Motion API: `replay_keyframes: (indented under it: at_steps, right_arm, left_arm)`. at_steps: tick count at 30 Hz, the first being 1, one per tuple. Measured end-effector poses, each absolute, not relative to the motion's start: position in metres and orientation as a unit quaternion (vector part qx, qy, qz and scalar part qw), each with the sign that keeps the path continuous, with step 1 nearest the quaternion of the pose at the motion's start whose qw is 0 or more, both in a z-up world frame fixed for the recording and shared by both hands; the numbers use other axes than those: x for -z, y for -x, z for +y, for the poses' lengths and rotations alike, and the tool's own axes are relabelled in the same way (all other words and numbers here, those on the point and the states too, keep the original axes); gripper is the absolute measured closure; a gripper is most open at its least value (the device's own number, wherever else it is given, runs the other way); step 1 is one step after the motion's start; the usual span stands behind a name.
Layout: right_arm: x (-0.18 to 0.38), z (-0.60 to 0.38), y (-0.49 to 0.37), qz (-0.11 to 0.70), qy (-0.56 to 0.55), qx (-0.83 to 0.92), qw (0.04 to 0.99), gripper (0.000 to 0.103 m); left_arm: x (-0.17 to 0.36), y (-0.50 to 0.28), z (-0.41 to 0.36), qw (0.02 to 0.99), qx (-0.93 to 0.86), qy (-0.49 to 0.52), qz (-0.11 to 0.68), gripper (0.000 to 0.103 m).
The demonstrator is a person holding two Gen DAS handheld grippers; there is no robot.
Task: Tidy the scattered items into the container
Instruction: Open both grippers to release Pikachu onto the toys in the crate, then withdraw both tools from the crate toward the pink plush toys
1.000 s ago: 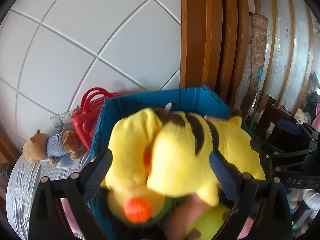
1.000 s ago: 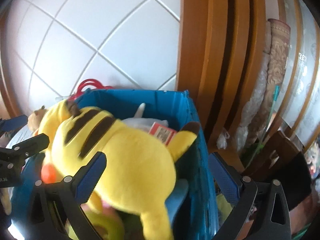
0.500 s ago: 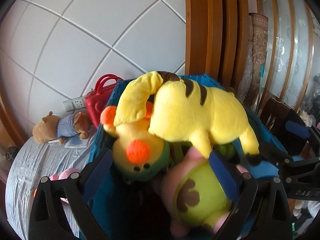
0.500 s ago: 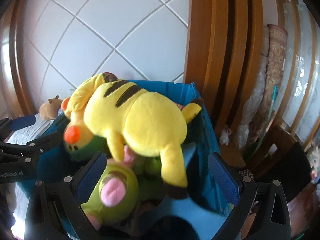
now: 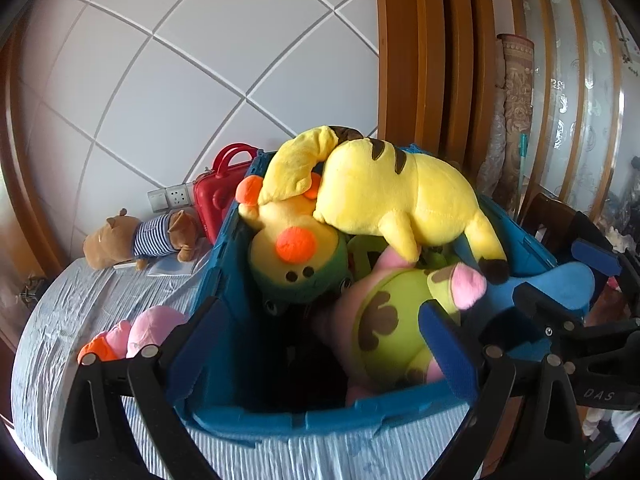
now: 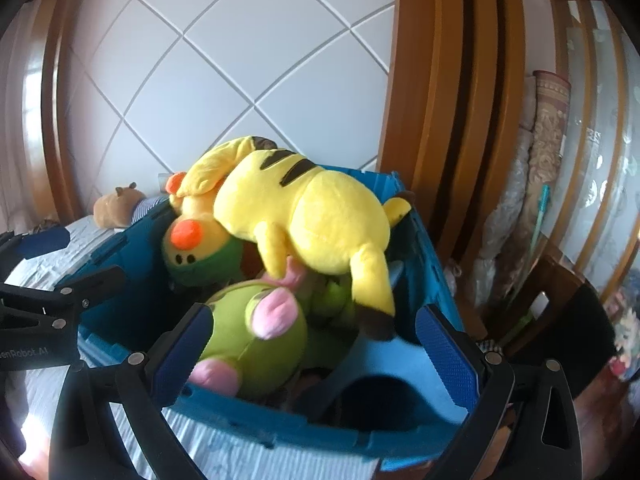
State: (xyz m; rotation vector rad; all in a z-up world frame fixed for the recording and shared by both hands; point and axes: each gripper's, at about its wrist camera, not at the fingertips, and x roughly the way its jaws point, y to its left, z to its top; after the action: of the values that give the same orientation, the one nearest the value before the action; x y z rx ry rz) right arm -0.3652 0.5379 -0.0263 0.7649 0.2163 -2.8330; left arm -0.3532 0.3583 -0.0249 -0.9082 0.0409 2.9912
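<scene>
A blue crate (image 5: 224,264) (image 6: 432,264) stands on a bed with a light blue cover, heaped with soft toys. On top lies a yellow plush with dark stripes (image 5: 392,196) (image 6: 312,220), its head with orange cheeks (image 5: 292,248) hanging down at the left. Below it sits a green and pink plush (image 5: 384,324) (image 6: 260,340). My left gripper (image 5: 320,340) is open over the crate's near side, holding nothing. My right gripper (image 6: 316,356) is open too, just in front of the green plush, with nothing between its fingers.
On the bed left of the crate lie a brown bear in a striped shirt (image 5: 136,236) (image 6: 116,206) and a pink plush (image 5: 140,332). A red case (image 5: 224,196) leans at the tiled wall by a socket (image 5: 168,198). Wooden door frame and dark chair stand on the right.
The yellow plush, which filled both views close to the fingers, now rests on the pile in the crate. Both grippers have drawn back from the crate, still open.
</scene>
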Motion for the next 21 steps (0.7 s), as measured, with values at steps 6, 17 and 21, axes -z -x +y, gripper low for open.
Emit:
replay_keyframes:
  at_steps: [6, 17, 21]
  right_arm:
    - [0.030, 0.530, 0.328, 0.062, -0.233, 0.968, 0.073, 0.000]
    - [0.049, 0.507, 0.257, 0.009, -0.211, 0.975, 0.069, 0.000]
    - [0.064, 0.498, 0.240, -0.013, -0.238, 0.969, 0.071, 0.000]
  left_arm:
    - [0.029, 0.324, 0.349, 0.025, -0.959, 0.281, 0.020, 0.004]
    - [0.049, 0.266, 0.305, 0.059, -0.955, 0.292, -0.014, 0.004]
    - [0.062, 0.247, 0.293, 0.053, -0.950, 0.308, -0.020, 0.004]
